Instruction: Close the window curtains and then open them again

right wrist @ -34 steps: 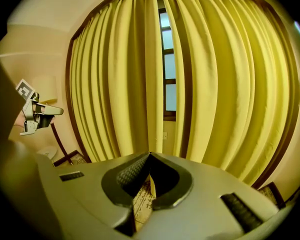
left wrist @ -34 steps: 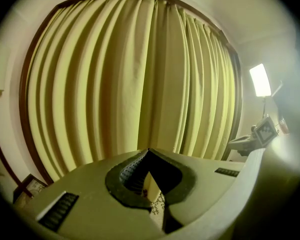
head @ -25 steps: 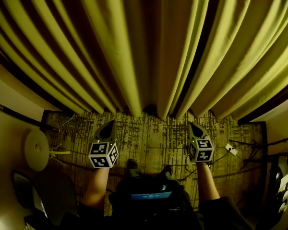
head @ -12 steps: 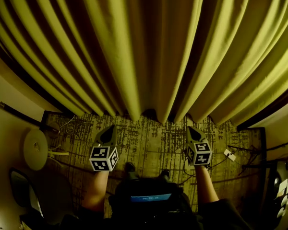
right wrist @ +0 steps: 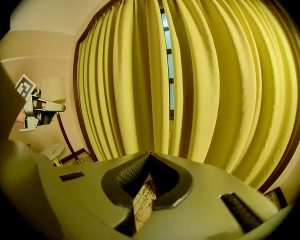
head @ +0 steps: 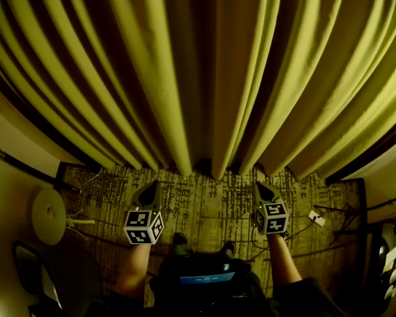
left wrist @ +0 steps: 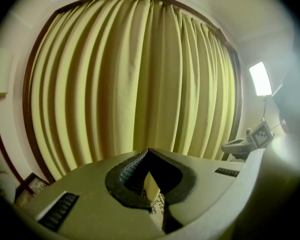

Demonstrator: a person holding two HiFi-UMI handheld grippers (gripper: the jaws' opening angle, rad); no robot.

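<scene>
Hardly anything has moved since a second ago: in the head view both marker cubes sit a shade lower and the hem of the curtains (head: 185, 78) has slipped down with them, which we read as a small tilt of the head and not as a move of the hands. We hold the left gripper (head: 152, 186) and the right gripper (head: 259, 187) low over the patterned carpet (head: 204, 200), side by side and well apart, both aimed at the fabric ahead. Each gripper is closed, its jaws meeting at the tips with nothing caught between them; only carpet and a far fold of cloth show through the hollow behind the tips. Neither touches the fabric, which hangs ahead of and above both grippers in full-length folds, its hem just beyond the tips. From the right gripper's own view, a narrow slit of window (right wrist: 167, 59) shows straight ahead and high up, where the two halves meet; to either side of it the cloth covers everything. We judge the closing half of the task to be done, or all but done, since only that sliver is bare. What we think is left is the second half: taking hold of an inner edge with each gripper and drawing the halves outward, away from the middle. No grip for that has been taken yet.
</scene>
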